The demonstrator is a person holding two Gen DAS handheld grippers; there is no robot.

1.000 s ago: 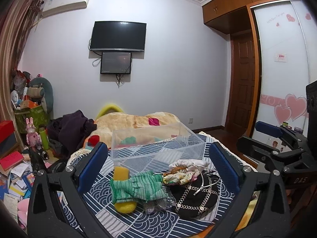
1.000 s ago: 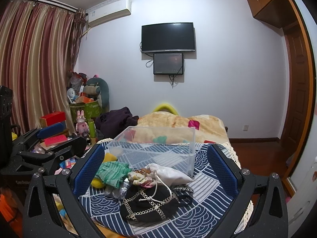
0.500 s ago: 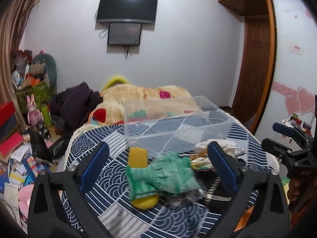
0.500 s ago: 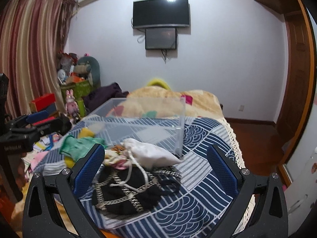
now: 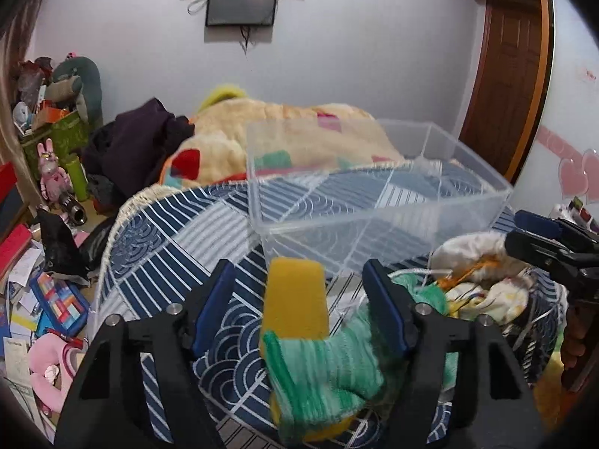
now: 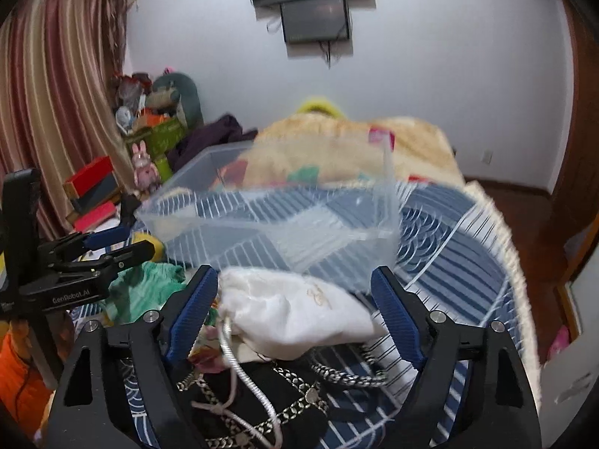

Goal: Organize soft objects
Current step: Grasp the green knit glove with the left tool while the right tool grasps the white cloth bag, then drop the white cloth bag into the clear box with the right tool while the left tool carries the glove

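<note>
A clear plastic bin (image 5: 374, 202) stands empty on the blue patterned bedspread (image 5: 168, 239); it also shows in the right wrist view (image 6: 269, 220). In front of it lies a pile of soft things. My left gripper (image 5: 299, 292) is open, its fingers either side of a yellow sponge (image 5: 295, 303) with a green knitted cloth (image 5: 329, 366) draped over it. My right gripper (image 6: 295, 295) is open around a white drawstring pouch (image 6: 295, 310), above a black chain-strap bag (image 6: 262, 400). The green cloth (image 6: 146, 292) lies left of it.
A beige blanket (image 5: 299, 134) and dark clothes (image 5: 138, 149) lie behind the bin. Clutter, books and toys (image 5: 45, 247) cover the floor left of the bed. A wooden door (image 5: 505, 75) is at the right. The bed's fringed right edge (image 6: 501, 247) drops to the floor.
Both grippers have moved forward and down toward the pile. The left now straddles the yellow sponge and green cloth; the right now straddles the white pouch. Both stay open.
</note>
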